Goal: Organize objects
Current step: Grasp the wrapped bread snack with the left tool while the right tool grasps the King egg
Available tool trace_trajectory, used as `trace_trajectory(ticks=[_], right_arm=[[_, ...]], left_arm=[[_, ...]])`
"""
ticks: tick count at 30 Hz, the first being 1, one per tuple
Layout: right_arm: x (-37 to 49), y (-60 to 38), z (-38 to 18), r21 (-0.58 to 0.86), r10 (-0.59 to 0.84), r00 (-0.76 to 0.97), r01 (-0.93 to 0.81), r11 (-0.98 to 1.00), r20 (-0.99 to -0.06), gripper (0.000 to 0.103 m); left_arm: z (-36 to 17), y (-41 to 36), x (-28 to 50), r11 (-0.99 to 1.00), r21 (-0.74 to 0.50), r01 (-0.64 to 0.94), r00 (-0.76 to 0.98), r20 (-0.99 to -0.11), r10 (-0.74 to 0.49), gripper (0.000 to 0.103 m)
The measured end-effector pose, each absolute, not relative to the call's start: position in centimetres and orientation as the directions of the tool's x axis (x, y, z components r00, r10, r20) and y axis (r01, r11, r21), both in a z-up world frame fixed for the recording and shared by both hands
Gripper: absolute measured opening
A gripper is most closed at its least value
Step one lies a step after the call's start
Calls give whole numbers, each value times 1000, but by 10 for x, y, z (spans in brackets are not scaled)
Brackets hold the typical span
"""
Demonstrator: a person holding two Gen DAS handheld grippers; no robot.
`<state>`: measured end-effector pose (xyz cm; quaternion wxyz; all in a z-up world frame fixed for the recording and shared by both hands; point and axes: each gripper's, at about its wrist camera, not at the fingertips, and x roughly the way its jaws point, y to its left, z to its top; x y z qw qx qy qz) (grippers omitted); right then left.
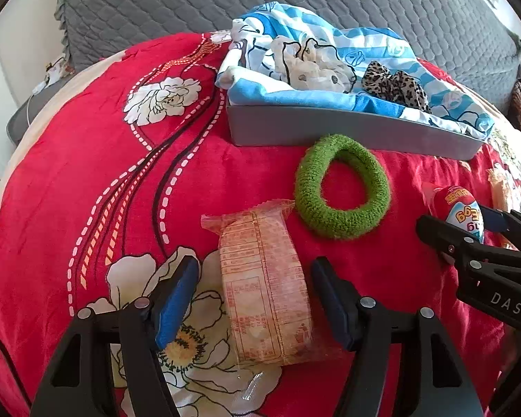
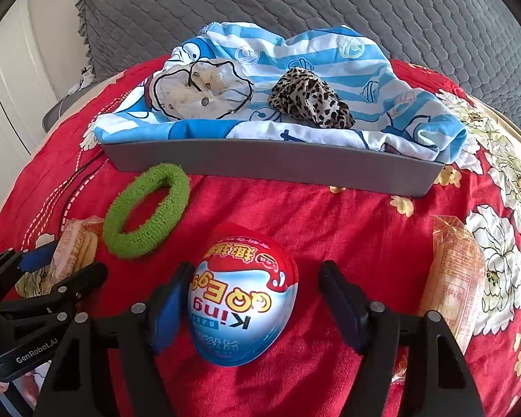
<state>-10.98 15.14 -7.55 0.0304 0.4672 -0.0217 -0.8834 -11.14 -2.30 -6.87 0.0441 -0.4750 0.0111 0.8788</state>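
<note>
In the left wrist view you had your left gripper (image 1: 255,304) straddling the snack packet (image 1: 265,288), jaws apart with a visible gap on both sides — nothing clamped yet. The packet lay in front of the grey tray (image 1: 330,132), just beside the green hair ring (image 1: 342,187), which sat between the packet and the tray. If I were you I'd have squeezed across the packet's middle, slowly, since the wrapper looked crinkly and likely to slide or crush. The small print on the wrapper was too fine to read. Your other tool showed "DAS" on its side.

In the right wrist view your right gripper (image 2: 257,304) sat around the toy egg (image 2: 243,300), in front of the tray too. The left pad looked touching or nearly so, the right pad was clearly off it — so open, not gripping. The egg is round and slick, so centring it between the pads before closing seemed wise to me, or it could squirt out. Its label read "King" and "QQEgg", upside down, plus yellow Chinese characters. The left tool's body read "GenRobot.AI". The tray already held a striped cloth (image 2: 330,55) with two scrunchies.
</note>
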Motion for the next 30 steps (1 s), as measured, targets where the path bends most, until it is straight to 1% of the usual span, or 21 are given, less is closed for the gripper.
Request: trace_trajectory(ticks=[1, 2, 5, 9, 17, 30], right_arm=[[-110, 151, -75, 68, -75, -561, 34, -997, -824, 71], [-109, 151, -75, 71, -78, -560, 35, -997, -824, 69], [-109, 149, -73, 75, -88, -557, 46, -996, -826, 62], [-108, 146, -73, 76, -93, -552, 54, -996, -829, 57], [-107, 147, -73, 81, -97, -546, 53, -995, -832, 57], [-106, 146, -73, 94, -111, -540, 60, -994, -834, 57]], left_arm=[[-69, -23, -112, -996, -25, -88, -544, -836, 69, 64], [-69, -23, -111, -996, -25, -89, -543, -837, 69, 59], [-69, -23, -111, -995, -26, -91, -543, -837, 72, 57], [-69, -23, -110, -995, -35, -95, -538, -839, 81, 48], [-69, -22, -110, -994, -53, -92, -531, -842, 94, 46], [-64, -22, -107, -994, -47, -101, -537, -838, 94, 44]])
